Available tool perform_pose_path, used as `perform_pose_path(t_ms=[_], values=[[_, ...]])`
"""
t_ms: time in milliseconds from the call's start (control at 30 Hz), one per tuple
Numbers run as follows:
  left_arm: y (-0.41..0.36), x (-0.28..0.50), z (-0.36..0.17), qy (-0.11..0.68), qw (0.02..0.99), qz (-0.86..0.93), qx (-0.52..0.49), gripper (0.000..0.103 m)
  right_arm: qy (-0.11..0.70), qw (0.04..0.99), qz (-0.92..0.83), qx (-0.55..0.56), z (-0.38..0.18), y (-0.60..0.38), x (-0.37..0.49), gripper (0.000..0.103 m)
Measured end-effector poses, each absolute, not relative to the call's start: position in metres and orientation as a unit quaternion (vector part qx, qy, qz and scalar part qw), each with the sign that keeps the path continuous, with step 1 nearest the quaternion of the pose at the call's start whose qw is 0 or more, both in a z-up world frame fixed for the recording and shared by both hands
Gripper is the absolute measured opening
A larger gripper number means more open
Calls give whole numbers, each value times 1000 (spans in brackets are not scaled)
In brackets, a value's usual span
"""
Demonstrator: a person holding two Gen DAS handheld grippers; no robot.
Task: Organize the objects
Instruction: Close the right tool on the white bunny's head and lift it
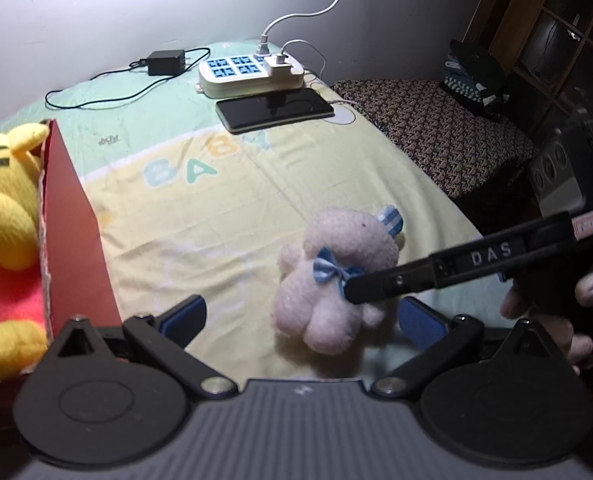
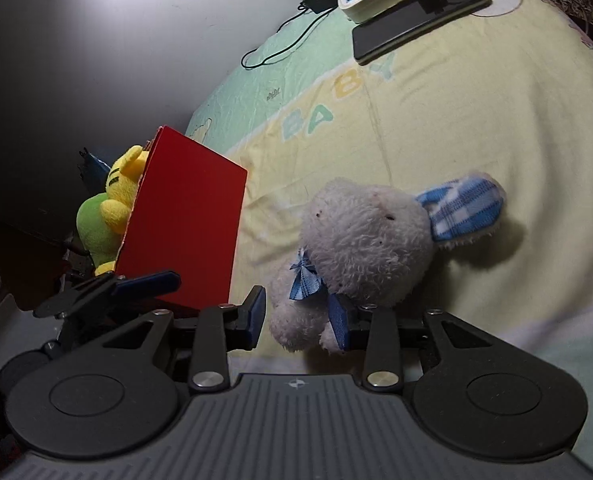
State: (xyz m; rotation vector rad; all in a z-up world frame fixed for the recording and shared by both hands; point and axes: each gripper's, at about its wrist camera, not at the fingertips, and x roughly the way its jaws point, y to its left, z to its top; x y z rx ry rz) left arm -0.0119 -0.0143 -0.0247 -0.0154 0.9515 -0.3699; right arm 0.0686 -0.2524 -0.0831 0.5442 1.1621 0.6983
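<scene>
**Plush rabbit on the baby sheet**

A yellow-green "BABY" sheet covers the bed beside a white wall. The white plush rabbit, with a blue bow and checked ear, lies near the red box. The right gripper is partly open around its body, not squeezing; the left gripper is wide open and empty.

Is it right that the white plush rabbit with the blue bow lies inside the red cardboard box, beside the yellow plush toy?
No. The white plush rabbit lies on the yellow bedsheet, outside the red cardboard box; only the yellow plush toy is in it. The right wrist view shows this.
</scene>
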Motion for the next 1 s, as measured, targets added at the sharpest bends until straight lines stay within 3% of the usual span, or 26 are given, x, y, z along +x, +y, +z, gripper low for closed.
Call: perform_pose_path(t_ms=[167, 233, 433, 667, 1000], values=[[-22, 6, -40, 467, 863, -193, -12, 97, 537, 751, 261, 282, -96, -273, 57, 38], [-26, 11, -47, 476, 857, -197, -12, 94, 532, 754, 248, 295, -98, -279, 53, 45], [-37, 19, -60, 491, 842, -223, -25, 94, 509, 770, 224, 312, -94, -293, 45, 47], [-46, 36, -82, 518, 826, -222, -27, 82, 503, 766, 216, 338, -105, -293, 54, 48], [-44, 49, -92, 534, 819, -207, -44, 79, 501, 735, 253, 380, -114, -271, 73, 56]])
